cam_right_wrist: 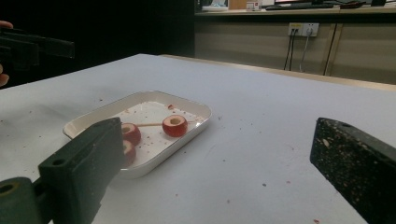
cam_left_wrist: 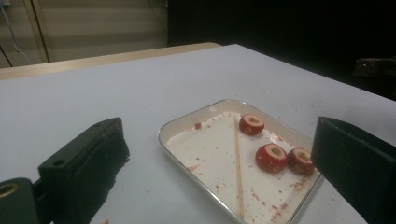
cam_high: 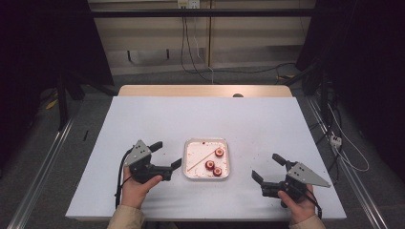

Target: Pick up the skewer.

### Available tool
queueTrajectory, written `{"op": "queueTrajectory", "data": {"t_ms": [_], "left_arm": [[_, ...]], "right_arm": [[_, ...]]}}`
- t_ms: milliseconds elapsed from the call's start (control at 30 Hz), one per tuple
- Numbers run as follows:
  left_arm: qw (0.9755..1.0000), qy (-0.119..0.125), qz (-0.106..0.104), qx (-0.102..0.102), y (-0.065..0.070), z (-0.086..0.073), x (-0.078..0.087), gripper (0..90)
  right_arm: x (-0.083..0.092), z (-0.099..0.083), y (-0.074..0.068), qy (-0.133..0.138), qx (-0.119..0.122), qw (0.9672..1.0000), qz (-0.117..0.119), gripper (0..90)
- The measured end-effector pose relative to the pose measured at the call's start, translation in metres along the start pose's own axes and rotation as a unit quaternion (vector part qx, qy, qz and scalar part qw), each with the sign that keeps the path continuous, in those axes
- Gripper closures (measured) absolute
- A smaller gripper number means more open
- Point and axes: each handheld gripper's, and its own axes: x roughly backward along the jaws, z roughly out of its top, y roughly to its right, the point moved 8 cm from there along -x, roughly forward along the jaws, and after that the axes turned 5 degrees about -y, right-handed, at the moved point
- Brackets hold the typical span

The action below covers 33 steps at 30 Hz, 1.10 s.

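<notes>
A white rectangular tray [cam_high: 206, 140] lies at the middle of the table, towards its near edge. It holds three red cored fruit pieces [cam_high: 219, 152] [cam_high: 209, 165] [cam_high: 217, 171] and a thin wooden skewer [cam_high: 200, 159] lying diagonally. In the left gripper view the fruit pieces [cam_left_wrist: 271, 157] sit to the right of the skewer [cam_left_wrist: 238, 163]. My left gripper [cam_high: 167, 153] stands open just left of the tray, pointing at it. Right of the tray, a short way off, my right gripper [cam_high: 266, 166] is open and empty too. The right gripper view shows the tray [cam_right_wrist: 140, 97] ahead on the left.
Red crumbs [cam_high: 248, 148] dot the white tabletop [cam_high: 205, 114] around the tray. A wooden strip [cam_high: 205, 90] runs along the far edge. Cables [cam_high: 344, 148] trail on the floor to the right, and metal rails flank the table.
</notes>
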Motion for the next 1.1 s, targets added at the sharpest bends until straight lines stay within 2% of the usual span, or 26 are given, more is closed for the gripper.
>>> {"op": "queueTrajectory", "data": {"t_ms": [200,367,433,533,767,900,1000,1100], "left_arm": [[0.9999,-0.016,0.001,-0.005,0.005,-0.001,-0.010,3.1],[0.9997,-0.019,-0.011,-0.006,0.010,0.000,-0.017,3.0],[0.9995,-0.026,-0.008,-0.015,0.012,-0.001,-0.020,3.0],[0.9993,-0.036,-0.006,-0.006,0.013,-0.001,-0.027,3.0],[0.9990,-0.043,-0.010,-0.011,0.018,0.002,-0.035,4.2],[0.9985,-0.050,-0.014,-0.017,0.021,0.003,-0.041,4.7],[0.9979,-0.057,-0.021,-0.021,0.024,0.003,-0.045,6.4],[0.9977,-0.063,-0.016,-0.021,0.024,0.003,-0.047,10.9]], "right_arm": [[0.000,0.000,0.000,0.000,0.002,1.0000,0.001,2.6],[0.001,0.001,0.000,0.004,-0.004,1.0000,-0.003,2.6],[0.001,0.001,0.001,0.004,-0.002,1.0000,-0.005,2.6],[0.001,0.001,0.002,0.005,-0.004,1.0000,-0.005,2.6],[0.001,0.002,0.002,0.004,-0.003,1.0000,-0.003,2.6],[0.001,0.004,0.004,0.008,-0.014,0.9999,-0.004,2.6],[0.002,0.004,0.006,0.008,-0.008,0.9999,-0.007,2.6],[0.002,0.005,0.007,0.010,-0.013,0.9998,-0.007,2.6]]}}
